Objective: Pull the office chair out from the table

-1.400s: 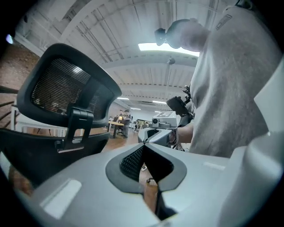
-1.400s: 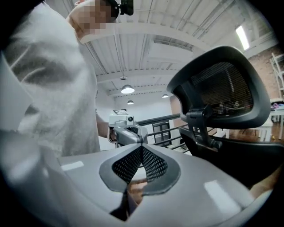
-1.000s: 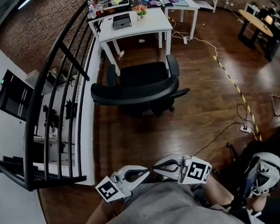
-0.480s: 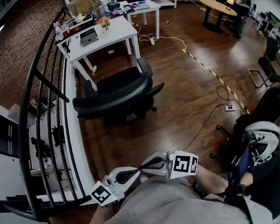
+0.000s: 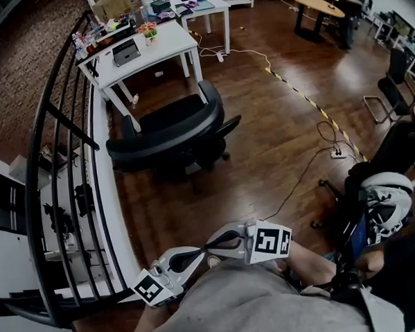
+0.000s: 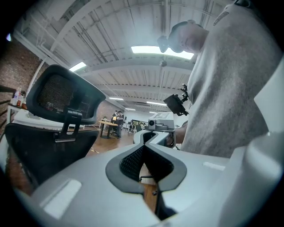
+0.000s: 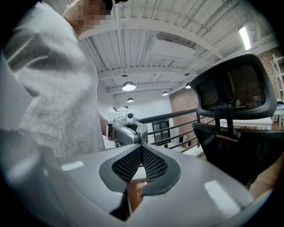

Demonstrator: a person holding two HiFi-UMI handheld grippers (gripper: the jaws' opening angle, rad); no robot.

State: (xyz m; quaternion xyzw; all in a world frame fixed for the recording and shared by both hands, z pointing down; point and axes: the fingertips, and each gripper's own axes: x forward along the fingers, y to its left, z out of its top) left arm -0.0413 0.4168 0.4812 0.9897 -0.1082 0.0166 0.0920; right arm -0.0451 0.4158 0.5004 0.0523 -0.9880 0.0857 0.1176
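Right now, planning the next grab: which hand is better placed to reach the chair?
Left, slightly: the chair stands ahead, nearer the left gripper than the right gripper. Both are shut and empty.

Floor (image 5: 261,138): dark wood planks. 1 office chair (image 5: 167,129), black, stands on it just in front of the white table (image 5: 173,40), backrest toward the camera. The table also stands on the floor. Table top carries 1 dark flat device (image 5: 126,52), 1 small flower pot (image 5: 147,32) and a cluster of bottles (image 5: 82,45) at its left end. Also on the floor, right of the chair: a yellow-black tape line (image 5: 304,94) running diagonally, and a thin cable (image 5: 302,178) leading to a power strip (image 5: 337,153).
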